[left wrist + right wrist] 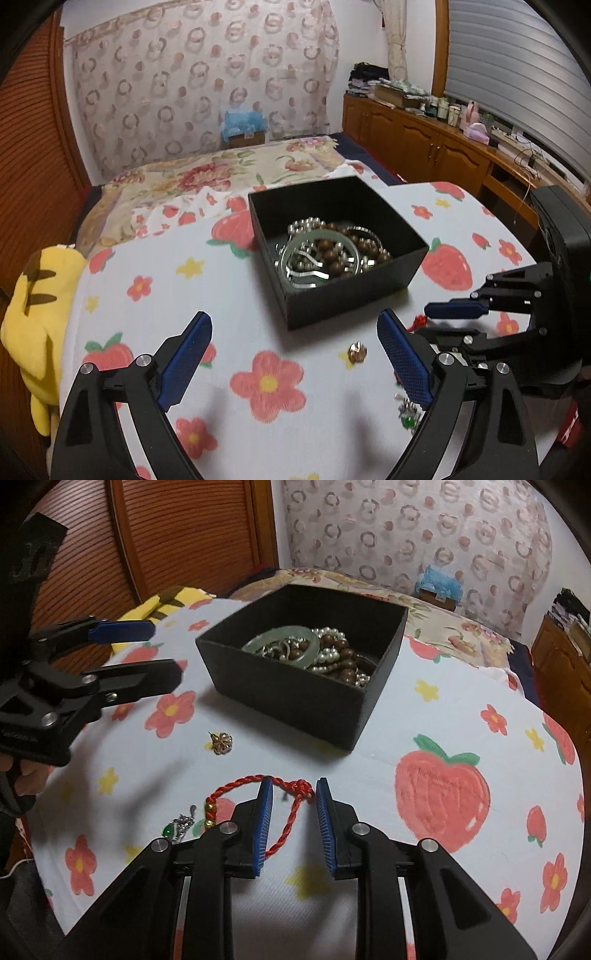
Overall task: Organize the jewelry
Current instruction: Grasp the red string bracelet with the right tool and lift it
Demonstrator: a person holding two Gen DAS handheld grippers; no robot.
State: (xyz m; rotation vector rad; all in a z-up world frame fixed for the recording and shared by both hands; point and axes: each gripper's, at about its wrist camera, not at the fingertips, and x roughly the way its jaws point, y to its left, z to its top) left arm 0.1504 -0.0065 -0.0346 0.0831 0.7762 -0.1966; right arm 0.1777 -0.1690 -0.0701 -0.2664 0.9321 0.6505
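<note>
Right gripper [293, 794] jaws part-open straddling red cord bracelet [284, 812], not clamped, likely lining up a pick. Left gripper [295, 332] spread wide, empty, near black box [354, 295] collecting jewelry; gold brooch [357, 350] loose on bench.

A white cloth printed with red strawberries and flowers [229, 295] covers the tabletop. At its edge lies a yellow plush toy with brown stripes [40, 295]. Beyond is a bed with a floral quilt [207, 173], a circle-patterned curtain [192, 74], and a cluttered wooden sideboard [424, 144].
</note>
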